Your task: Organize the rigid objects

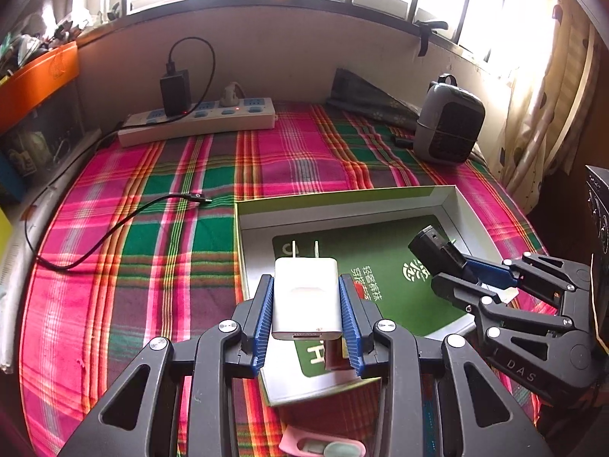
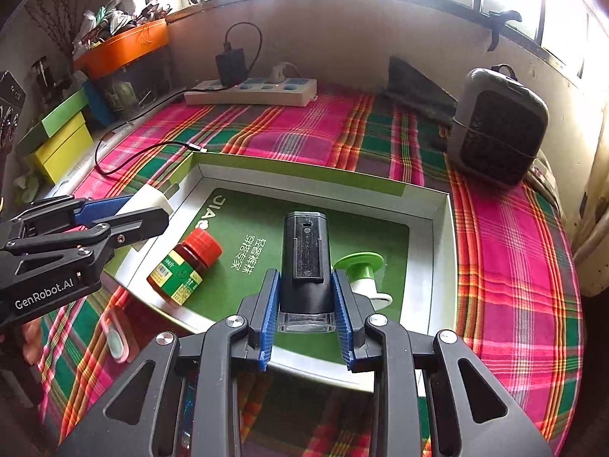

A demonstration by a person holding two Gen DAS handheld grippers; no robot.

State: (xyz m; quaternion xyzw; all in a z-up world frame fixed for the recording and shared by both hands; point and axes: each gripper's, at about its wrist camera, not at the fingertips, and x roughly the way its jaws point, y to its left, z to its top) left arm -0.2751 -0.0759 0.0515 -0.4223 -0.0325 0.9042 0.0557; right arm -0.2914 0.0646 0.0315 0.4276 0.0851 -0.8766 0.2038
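My left gripper [image 1: 306, 289] is shut on a white plug charger [image 1: 306, 297], prongs pointing away, held over the near left part of the open green-lined box [image 1: 342, 200]. My right gripper [image 2: 306, 285] is shut on a black oblong device [image 2: 305, 262] with a clear end, above the box [image 2: 304, 177]. In the left wrist view the right gripper [image 1: 453, 266] and the black device [image 1: 434, 245] hang over the box's right side. In the right wrist view the left gripper [image 2: 152, 209] and charger [image 2: 148, 198] sit at the box's left rim. A red-capped brown bottle [image 2: 182, 266] and a green-and-white spool-like piece [image 2: 363, 270] lie inside the box.
A white power strip [image 1: 198, 120] with a black adapter stands at the back. A loose black cable [image 1: 114, 228] lies on the plaid cloth left of the box. A grey heater [image 1: 447, 122] stands at the back right. A pink case [image 2: 116, 337] lies near the box's front left corner.
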